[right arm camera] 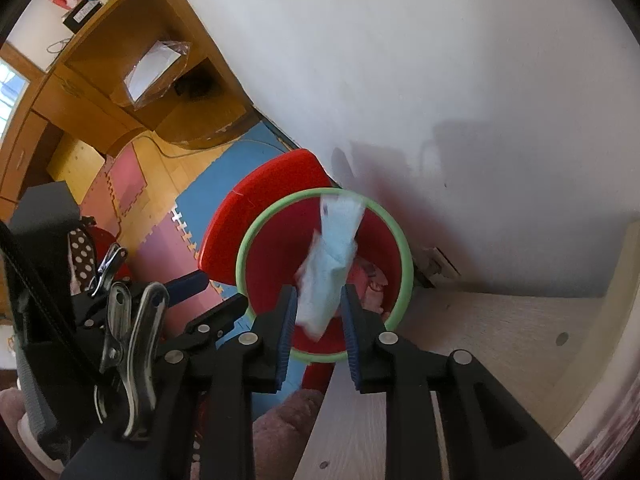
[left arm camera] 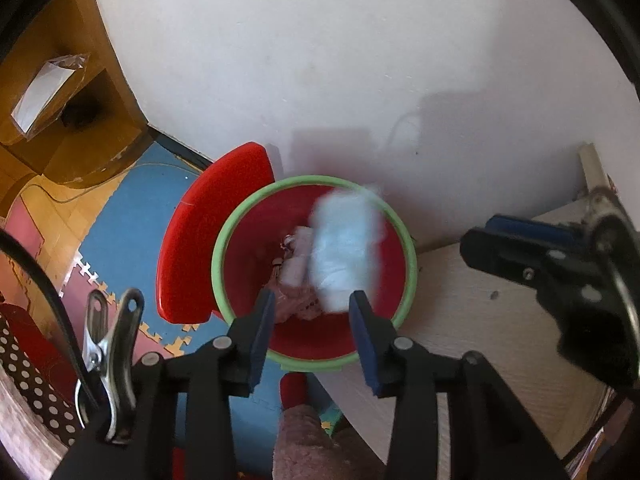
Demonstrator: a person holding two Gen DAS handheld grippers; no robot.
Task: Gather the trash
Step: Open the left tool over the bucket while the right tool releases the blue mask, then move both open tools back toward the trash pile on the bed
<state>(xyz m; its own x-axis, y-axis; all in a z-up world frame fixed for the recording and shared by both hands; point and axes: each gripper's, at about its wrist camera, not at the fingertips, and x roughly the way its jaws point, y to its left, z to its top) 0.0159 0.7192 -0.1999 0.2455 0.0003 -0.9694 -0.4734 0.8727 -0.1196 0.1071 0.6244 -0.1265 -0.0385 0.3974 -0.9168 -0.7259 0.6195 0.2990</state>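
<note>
A white wall (left arm camera: pixel 340 60) fills the background above a floor of blue and pink foam mats (right arm camera: pixel 160 248). Against the wall stands a red bin (left arm camera: pixel 256 248) with a green rim, its red lid (left arm camera: pixel 208 216) tipped open to the left, beside the edge of a pale wood-grain table (left arm camera: pixel 480 320). Both tools point steeply down over the bin's mouth. The left gripper (left arm camera: pixel 312 312) stands parted, gripping nothing. The right gripper (right arm camera: pixel 318 308) is parted too; a light blue crumpled wrapper (right arm camera: pixel 332 264), blurred, hangs between its pads, and whether they touch it I cannot tell. More crumpled trash (left arm camera: pixel 296 280) lies at the bin's bottom.
</note>
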